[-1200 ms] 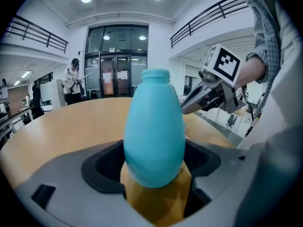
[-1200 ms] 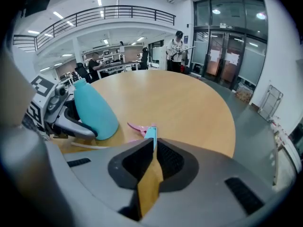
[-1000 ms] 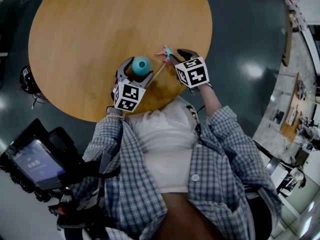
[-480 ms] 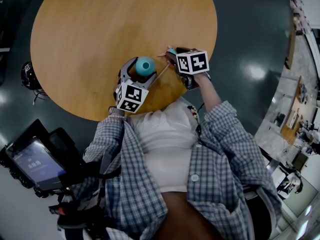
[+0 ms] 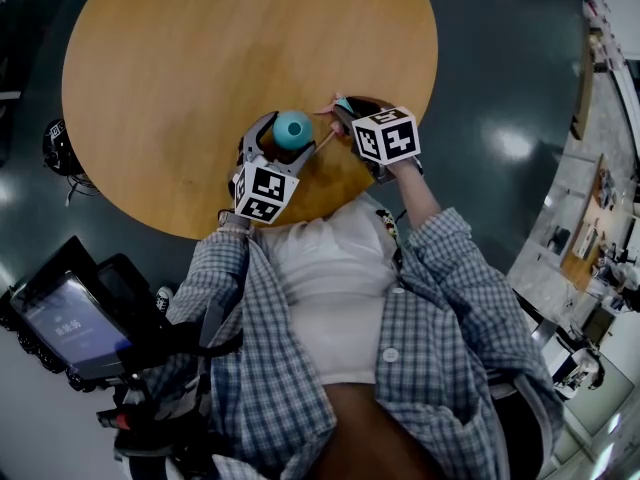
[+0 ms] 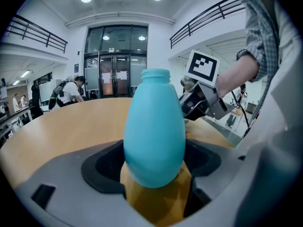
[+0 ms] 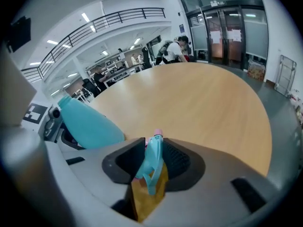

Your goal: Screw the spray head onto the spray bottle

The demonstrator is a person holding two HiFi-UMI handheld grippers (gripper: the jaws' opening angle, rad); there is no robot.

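- Jaws, head view: left gripper (image 5: 286, 136) clamps the bottle (image 5: 292, 126) mid-frame over the table (image 5: 200, 58), steadying it; right gripper (image 5: 342, 111) brings the spray head (image 5: 336, 104) beside it.
- Left gripper view: jaws pinch the bottle's belly, leaving its neck free.
- Right gripper view: jaws, just closing, grip the spray head at lower centre for twisting.

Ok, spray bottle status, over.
Left gripper shut on teal plastic bottle. Right gripper just closed onto teal pink-tipped spray head. Not yet threaded; nothing between them.

No writing can be read: the left cube (image 5: 262, 192) and the right cube (image 5: 386, 135) carry only black-and-white square patterns, the screen (image 5: 72, 326) at lower left shows blurred characters, and the sheets (image 6: 105, 77) on the glass doors are too small.
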